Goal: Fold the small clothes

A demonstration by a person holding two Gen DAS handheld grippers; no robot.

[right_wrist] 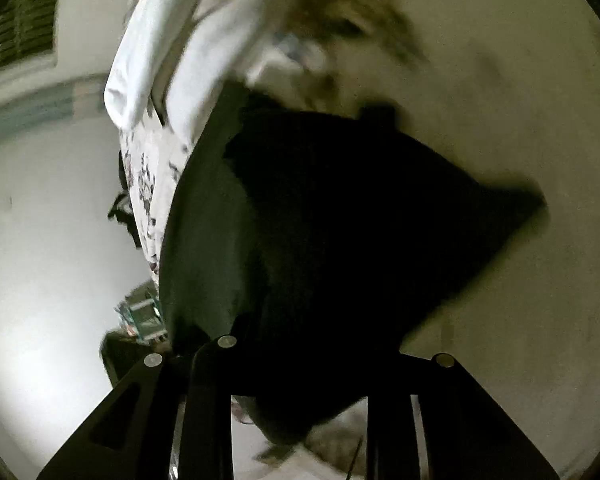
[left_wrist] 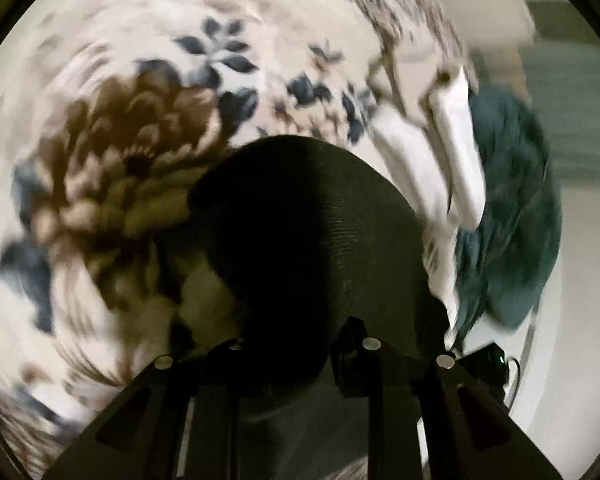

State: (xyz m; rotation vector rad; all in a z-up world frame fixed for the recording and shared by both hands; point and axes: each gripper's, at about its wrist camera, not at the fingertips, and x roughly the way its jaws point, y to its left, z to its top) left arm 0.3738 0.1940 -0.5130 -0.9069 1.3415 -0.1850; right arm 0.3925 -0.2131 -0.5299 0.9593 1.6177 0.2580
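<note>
A black garment [left_wrist: 312,232] bulges up between the fingers of my left gripper [left_wrist: 300,344], which is shut on it; the fingertips are hidden under the cloth. In the right wrist view the same black garment [right_wrist: 340,240] hangs across my right gripper [right_wrist: 300,360], which is shut on it, with one corner pointing right. Both views are blurred by motion.
A white bedspread with brown and blue flowers [left_wrist: 140,140] lies under the left gripper. A white pillow [left_wrist: 460,148] and a teal cloth [left_wrist: 512,216] lie to the right. In the right wrist view, the white pillow [right_wrist: 156,48], a pale wall [right_wrist: 40,220] and a window blind [right_wrist: 24,28].
</note>
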